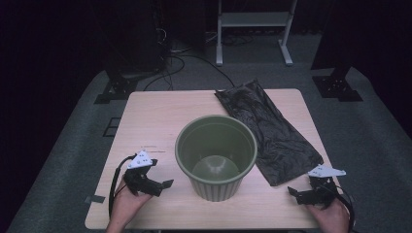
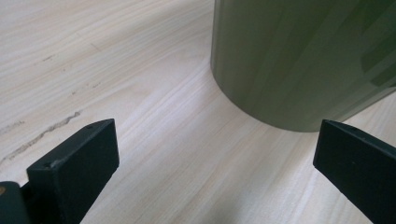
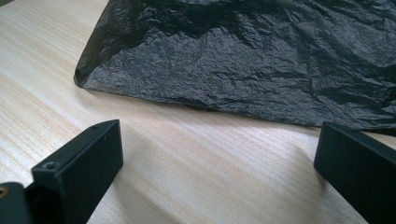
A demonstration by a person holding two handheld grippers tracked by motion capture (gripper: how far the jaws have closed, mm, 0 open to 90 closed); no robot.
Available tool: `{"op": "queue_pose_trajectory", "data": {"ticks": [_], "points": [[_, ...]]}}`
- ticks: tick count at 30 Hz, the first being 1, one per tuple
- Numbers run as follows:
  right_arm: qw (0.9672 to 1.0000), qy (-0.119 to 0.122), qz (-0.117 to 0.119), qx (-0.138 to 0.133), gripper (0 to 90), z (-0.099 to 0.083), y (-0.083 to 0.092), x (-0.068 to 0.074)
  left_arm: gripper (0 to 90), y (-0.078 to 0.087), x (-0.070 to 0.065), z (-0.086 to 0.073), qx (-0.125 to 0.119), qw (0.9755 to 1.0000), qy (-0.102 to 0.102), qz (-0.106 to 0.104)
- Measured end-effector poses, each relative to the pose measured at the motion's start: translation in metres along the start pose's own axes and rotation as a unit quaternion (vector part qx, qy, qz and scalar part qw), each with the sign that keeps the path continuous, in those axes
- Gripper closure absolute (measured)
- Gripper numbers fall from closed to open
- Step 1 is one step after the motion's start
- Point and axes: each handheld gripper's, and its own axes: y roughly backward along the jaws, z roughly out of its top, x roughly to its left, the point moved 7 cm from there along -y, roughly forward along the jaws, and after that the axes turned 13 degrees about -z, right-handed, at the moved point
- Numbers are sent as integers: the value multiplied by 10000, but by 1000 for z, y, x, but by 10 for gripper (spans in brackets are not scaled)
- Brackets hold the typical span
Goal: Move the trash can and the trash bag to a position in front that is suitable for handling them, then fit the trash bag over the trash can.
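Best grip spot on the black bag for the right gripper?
Probably the near short edge of the black bag, approached low from the person's side. It lies flat and crumpled, that edge facing the open right gripper, with a raised fold at its corner.

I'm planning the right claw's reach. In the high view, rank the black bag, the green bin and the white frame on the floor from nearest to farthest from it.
1. Black bag: just ahead of the right claw, on the table's right side.
2. Green bin: to its left, mid-table.
3. White frame: on the floor beyond the table's far edge.
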Motion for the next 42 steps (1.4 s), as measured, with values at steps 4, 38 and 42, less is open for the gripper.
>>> {"op": "queue_pose_trajectory", "data": {"ticks": [4, 38, 42], "points": [[10000, 3, 1, -2, 0, 0, 0, 0, 0, -4, 4, -8, 11, 9999, 46, 103], [9999, 35, 36, -90, 2, 0, 4, 0, 0, -29, 18, -44, 592, 9964, 109, 605], [9998, 76, -1, -182, 2, 7, 6, 2, 0, -29, 18, -44, 583, 9964, 108, 604]]}}
